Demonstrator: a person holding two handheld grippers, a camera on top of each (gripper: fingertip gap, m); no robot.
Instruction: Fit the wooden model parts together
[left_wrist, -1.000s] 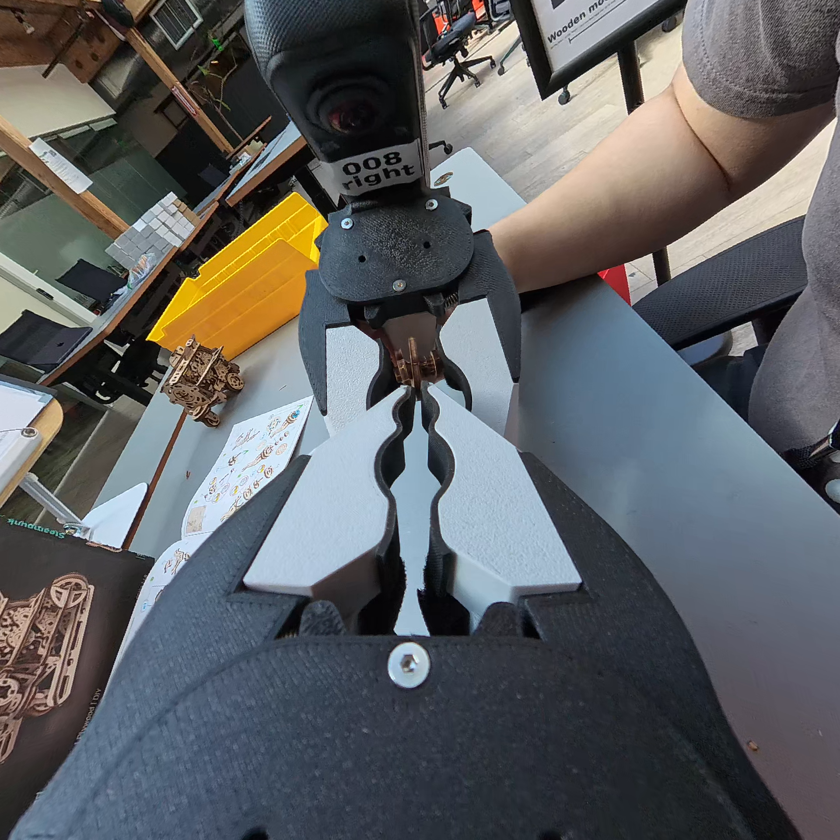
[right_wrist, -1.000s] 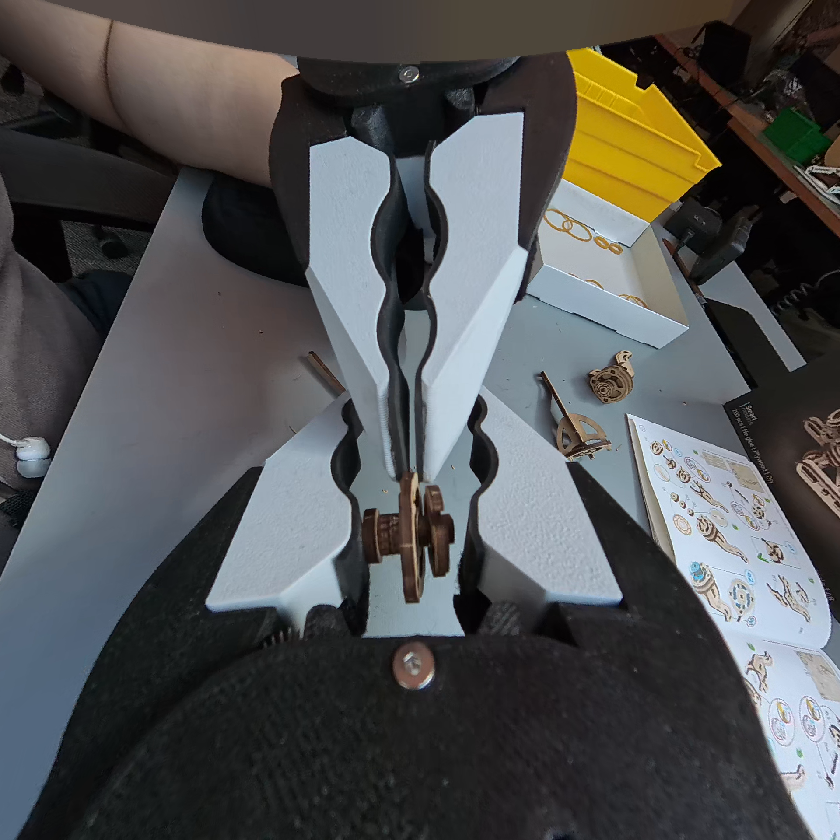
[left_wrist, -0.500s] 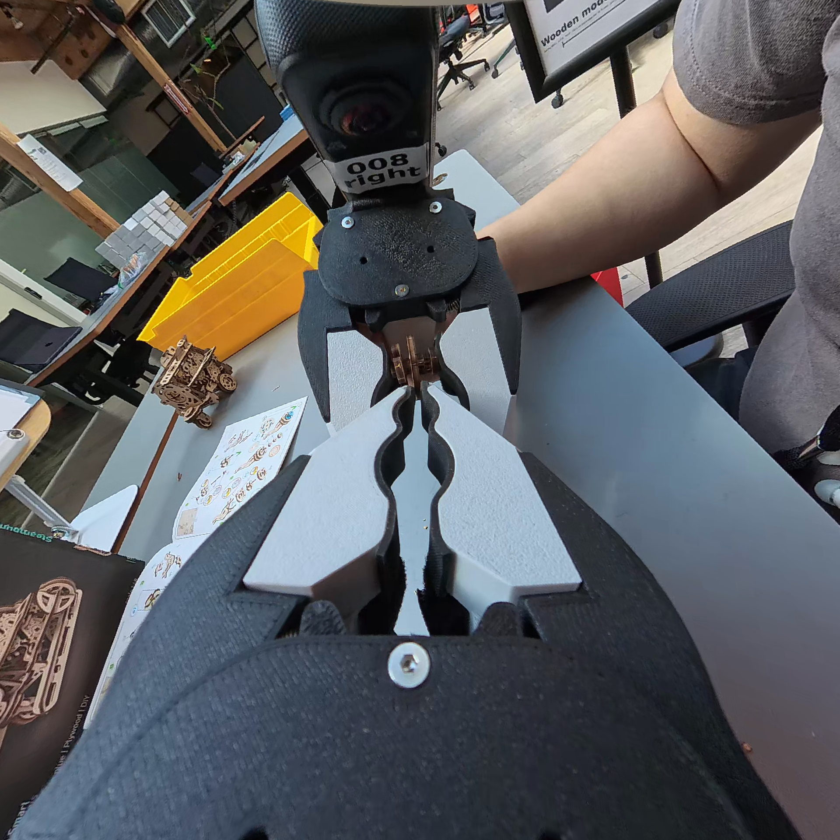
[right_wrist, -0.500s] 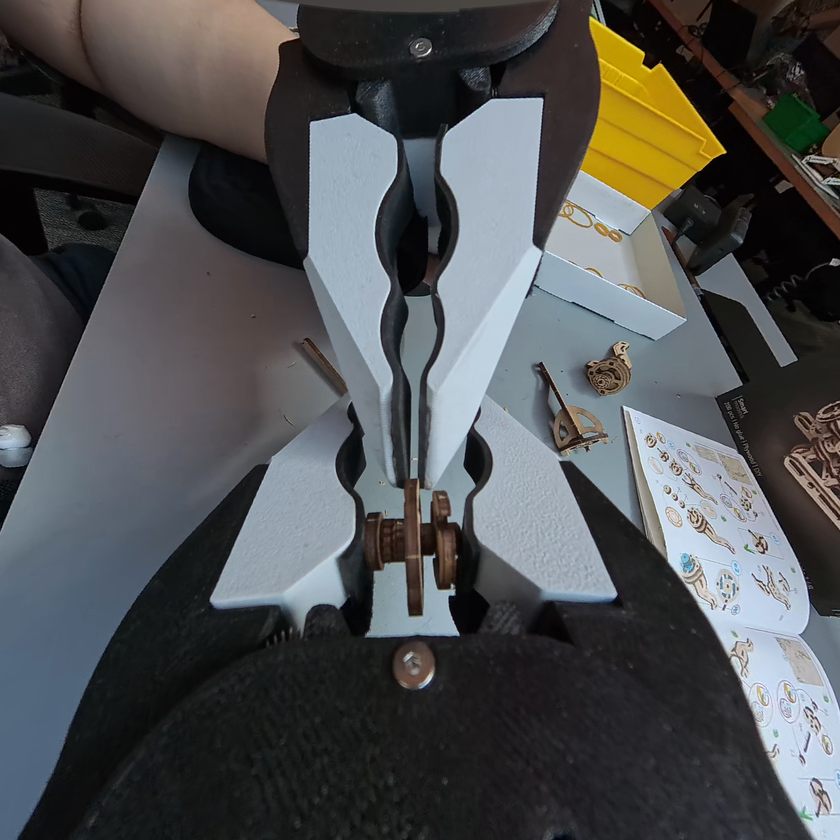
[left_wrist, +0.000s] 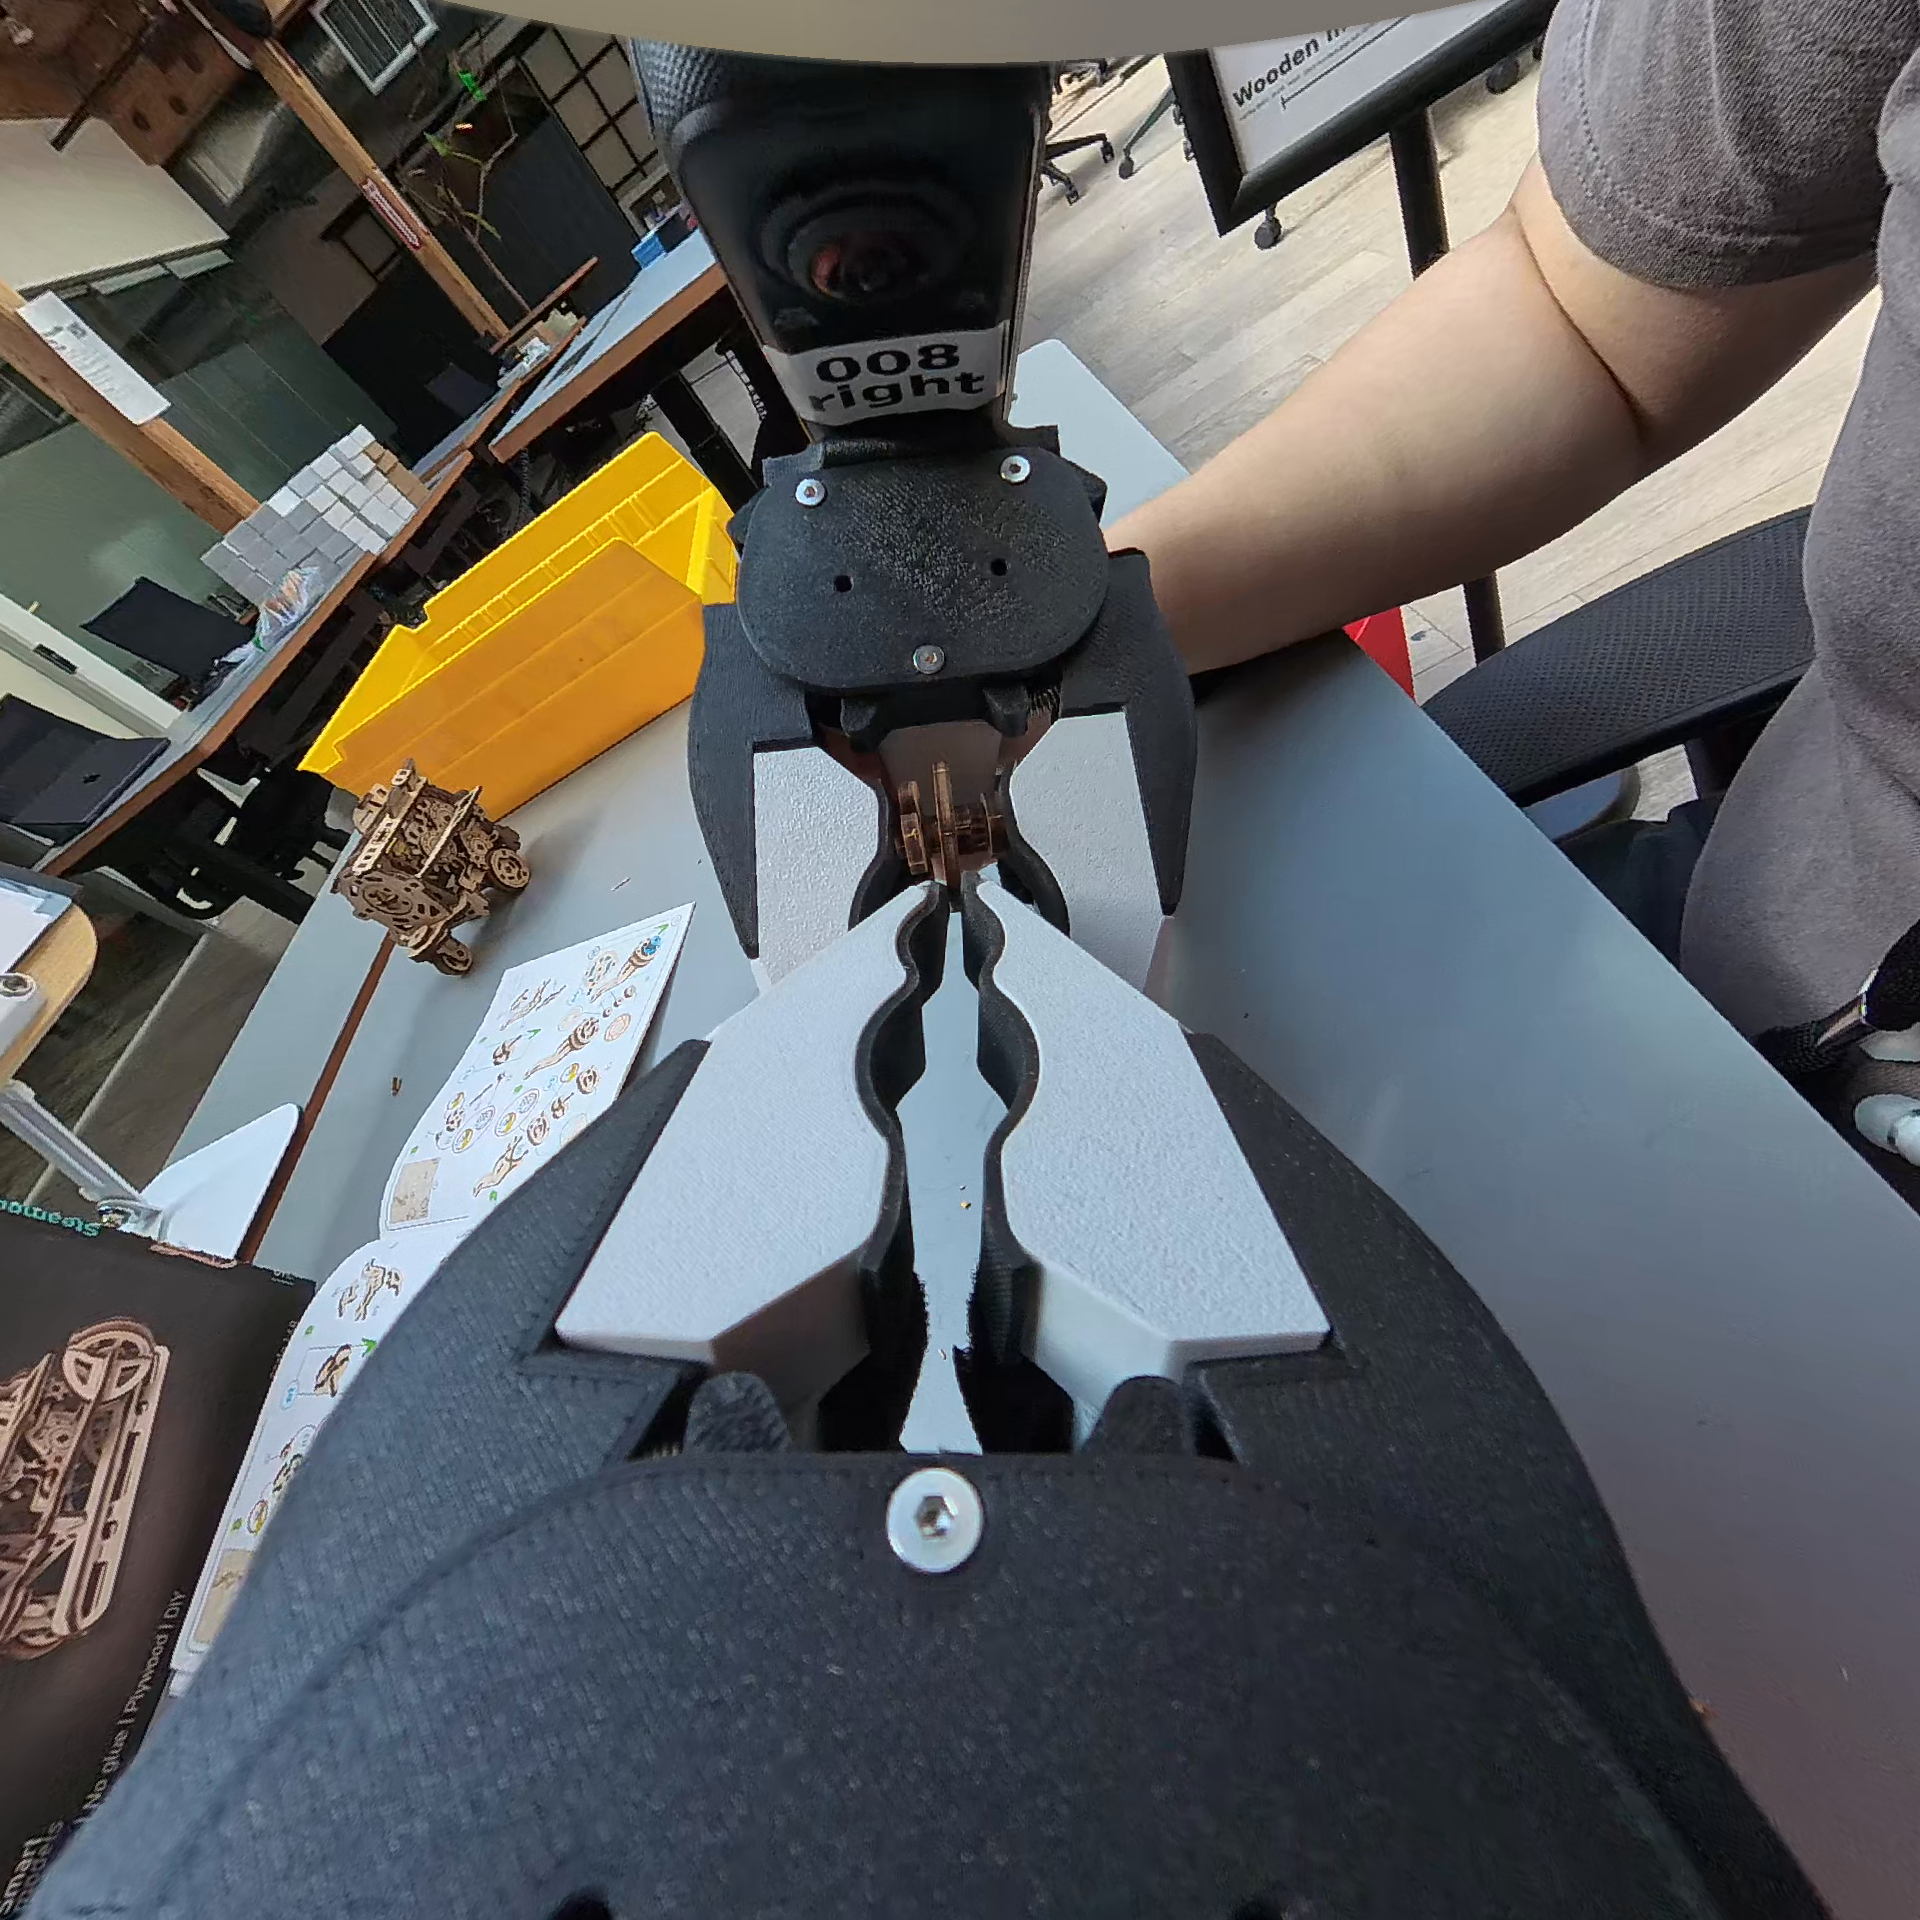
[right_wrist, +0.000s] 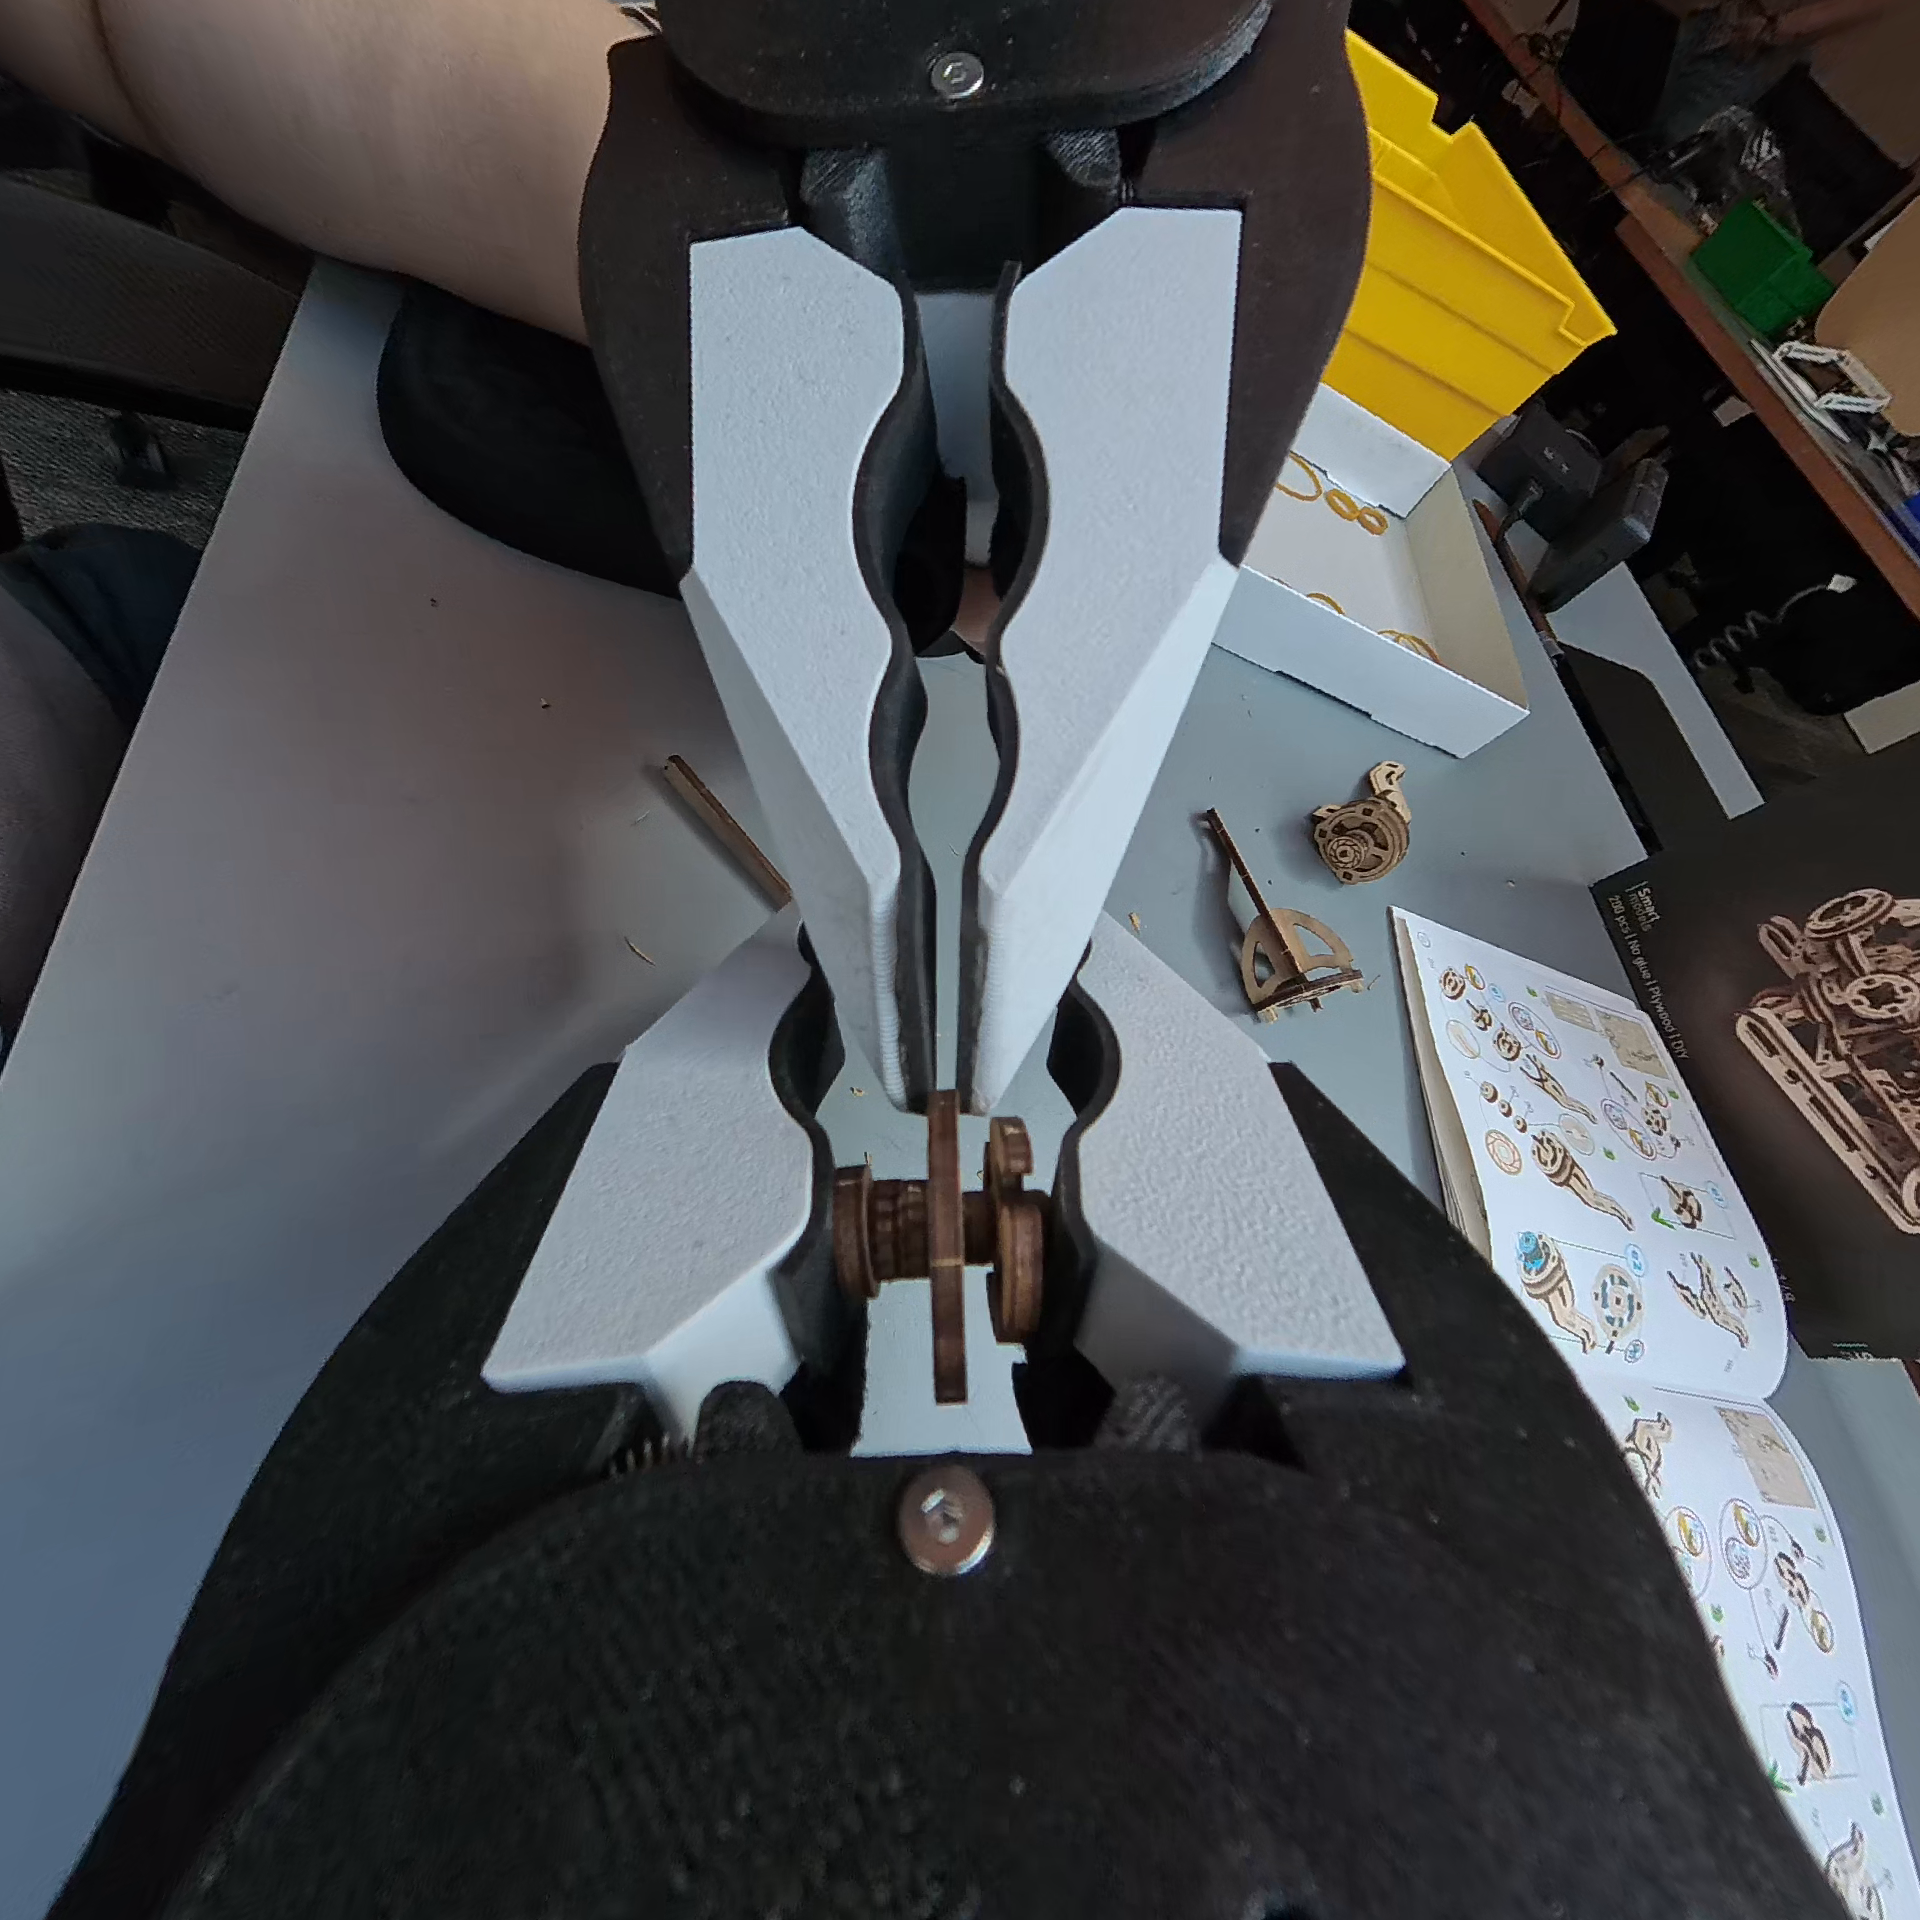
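A small wooden gear assembly (right_wrist: 940, 1236), with a thin central disc and smaller wheels on an axle, sits deep between the pads of my right gripper (right_wrist: 945, 925), which is shut on it above the grey table (right_wrist: 364, 831). My left gripper (right_wrist: 945, 1091) faces it from the far side. Its nearly closed tips pinch the upper edge of the central disc. In the left wrist view, my left gripper (left_wrist: 951, 894) meets the assembly (left_wrist: 948, 826), which is held in my right gripper (left_wrist: 961, 935).
Loose wooden parts (right_wrist: 1356, 826) (right_wrist: 1288, 956) and a thin stick (right_wrist: 727, 821) lie on the table. There is also an instruction sheet (right_wrist: 1590, 1174), a white tray (right_wrist: 1371, 665), yellow bins (left_wrist: 540, 665), a finished wooden model (left_wrist: 431, 862) and a black box (left_wrist: 94, 1455). A person's arm (left_wrist: 1403, 447) rests at the table's edge. The left gripper's tips are roughly 7 cm from the right gripper's.
Both grippers keep their hold on the assembly. The pair has shifted only slightly, and the left gripper looks a little nearer in the right wrist view.
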